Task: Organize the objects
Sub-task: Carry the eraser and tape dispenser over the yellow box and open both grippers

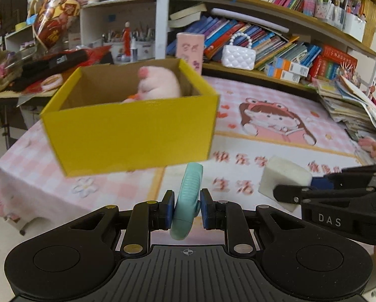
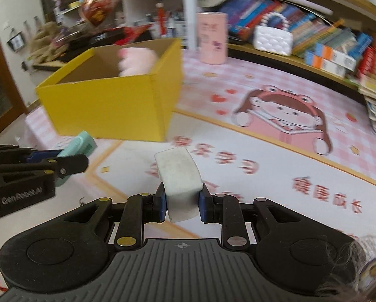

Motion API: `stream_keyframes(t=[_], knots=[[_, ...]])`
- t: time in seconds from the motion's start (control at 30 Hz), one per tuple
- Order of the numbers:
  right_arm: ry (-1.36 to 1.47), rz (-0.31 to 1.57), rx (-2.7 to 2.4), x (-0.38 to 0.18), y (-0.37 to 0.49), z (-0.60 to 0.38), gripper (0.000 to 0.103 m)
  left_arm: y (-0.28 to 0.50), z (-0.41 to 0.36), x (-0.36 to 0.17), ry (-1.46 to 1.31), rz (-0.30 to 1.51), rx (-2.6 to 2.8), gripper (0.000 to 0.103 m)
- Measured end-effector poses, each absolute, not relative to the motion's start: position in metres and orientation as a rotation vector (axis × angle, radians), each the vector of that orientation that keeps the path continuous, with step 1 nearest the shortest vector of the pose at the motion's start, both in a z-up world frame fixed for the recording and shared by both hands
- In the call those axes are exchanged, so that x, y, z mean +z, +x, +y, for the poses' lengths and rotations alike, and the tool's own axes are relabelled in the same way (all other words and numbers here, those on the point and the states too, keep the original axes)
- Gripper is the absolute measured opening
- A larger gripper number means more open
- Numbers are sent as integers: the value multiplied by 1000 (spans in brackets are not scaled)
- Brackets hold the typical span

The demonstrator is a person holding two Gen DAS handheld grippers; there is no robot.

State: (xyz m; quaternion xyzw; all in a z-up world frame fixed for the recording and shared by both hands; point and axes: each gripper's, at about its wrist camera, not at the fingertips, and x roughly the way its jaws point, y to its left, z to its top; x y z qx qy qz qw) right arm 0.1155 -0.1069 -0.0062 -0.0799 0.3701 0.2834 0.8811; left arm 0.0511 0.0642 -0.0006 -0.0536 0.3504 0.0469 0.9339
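So far only the pink plush toy sits in the yellow box. The left gripper is clamped on a teal gadget, with the box at 11 o'clock. The right gripper squeezes a white sponge block. Both probably go in next.

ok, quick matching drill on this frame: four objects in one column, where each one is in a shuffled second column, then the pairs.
Things:
1. teal fan
2. white foam block
3. pink plush toy
4. white quilted handbag

Places:
A. inside the yellow box
B. on the bookshelf ledge
C. clamped in the left gripper
D. clamped in the right gripper

Pairs: 1-C, 2-D, 3-A, 4-B
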Motion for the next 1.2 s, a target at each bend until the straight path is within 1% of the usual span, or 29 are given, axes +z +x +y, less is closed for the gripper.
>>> stream_keyframes(t=[0.43,0.67,0.83,1.0,1.2], knots=[[-132,768,616,-11,56,-41,22,-12,122,2,-58,700,96,20],[-119,756,616,-5,43,-23,22,-21,139,7,-51,662,92,20],[-114,719,612,9,57,-16,22,1,153,25,-72,585,117,20],[-120,588,623,42,97,-4,22,39,169,59,-90,442,181,20],[-146,444,668,82,159,27,22,94,180,71,-62,390,246,20]])
